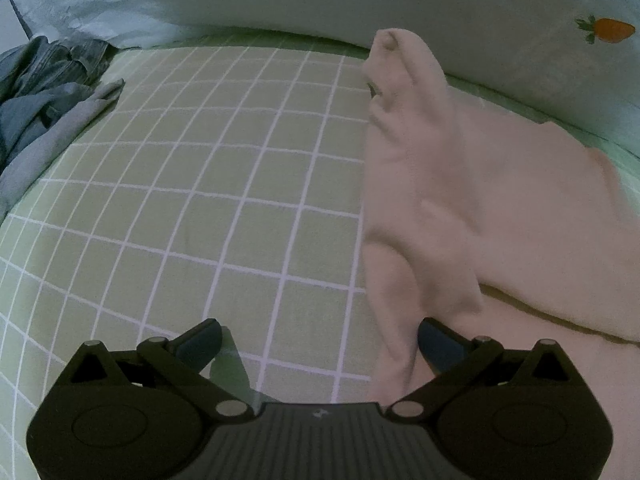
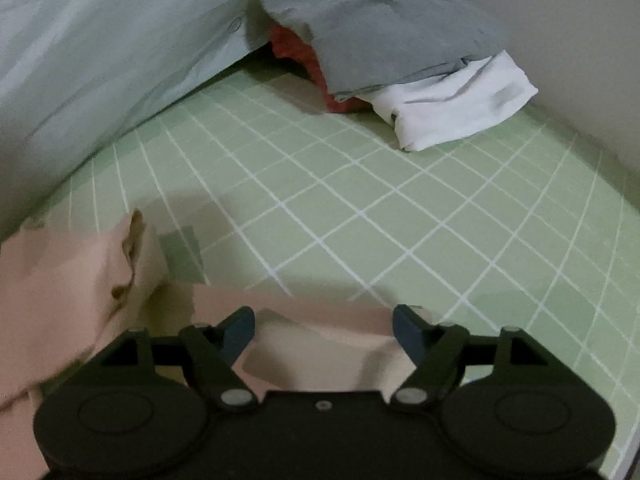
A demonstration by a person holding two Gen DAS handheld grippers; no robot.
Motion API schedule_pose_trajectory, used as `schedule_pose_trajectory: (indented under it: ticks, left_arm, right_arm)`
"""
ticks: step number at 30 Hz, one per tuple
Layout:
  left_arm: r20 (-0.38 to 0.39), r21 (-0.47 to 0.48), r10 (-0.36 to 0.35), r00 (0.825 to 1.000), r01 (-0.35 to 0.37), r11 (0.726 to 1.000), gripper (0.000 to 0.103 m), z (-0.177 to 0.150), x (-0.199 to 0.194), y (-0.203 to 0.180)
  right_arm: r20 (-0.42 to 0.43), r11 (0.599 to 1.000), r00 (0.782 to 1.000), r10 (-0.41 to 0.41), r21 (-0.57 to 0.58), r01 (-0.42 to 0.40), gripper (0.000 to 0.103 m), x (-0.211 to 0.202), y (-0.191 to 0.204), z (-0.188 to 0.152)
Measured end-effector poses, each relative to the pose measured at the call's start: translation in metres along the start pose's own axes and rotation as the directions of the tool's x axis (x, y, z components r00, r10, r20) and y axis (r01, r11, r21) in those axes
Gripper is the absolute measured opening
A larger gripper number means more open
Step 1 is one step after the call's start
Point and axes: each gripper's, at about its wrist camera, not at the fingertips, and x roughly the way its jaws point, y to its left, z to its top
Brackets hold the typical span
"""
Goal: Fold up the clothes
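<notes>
Now pale pink soft cotton garment (image 1: 460,200) runs lengthwise away from left hand-held gripper (image 1: 320,340), released, edge by its right finger; right hand-held gripper (image 2: 324,334) released, straddling pink hem, nearer.

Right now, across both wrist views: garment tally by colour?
Pink: 1, pink garment
Blue-grey: 1, crumpled heap, may hold more than one
Grey: 1, grey garment
Red: 1, red garment
White: 1, white garment
Total: 5
</notes>
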Motion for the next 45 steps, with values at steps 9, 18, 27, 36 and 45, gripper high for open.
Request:
schedule_pose_trajectory:
  ticks: [9,18,27,36,45]
  left_arm:
    - [0.003,0.003,-0.003,1.000,0.003,1.000,0.103,0.000,0.000,0.001]
    - [0.018,0.005,-0.003,1.000,0.003,1.000,0.103,-0.002,0.000,0.000]
    - [0.027,0.004,-0.003,1.000,0.003,1.000,0.103,-0.002,-0.001,0.000]
    - [0.052,0.002,-0.003,0.999,0.003,1.000,0.103,-0.007,-0.002,0.000]
    - [0.070,0.012,-0.013,0.997,0.012,1.000,0.103,-0.009,-0.003,0.001]
  right_arm:
    - [0.033,0.992,0.998,-0.062,-0.110,0.065,0.007,-0.002,-0.010,0.006]
    - [0.066,0.929,0.947,-0.316,-0.181,0.322,0.027,0.013,-0.018,0.023]
    - [0.081,0.984,0.994,0.079,-0.164,-0.065,0.063,-0.005,0.054,0.024]
    - [-0.022,0.961,0.983,0.183,-0.207,-0.184,0.062,0.023,0.098,0.023]
    - [0.010,0.855,0.968,0.250,-0.472,-0.216,0.003,-0.003,0.137,0.031]
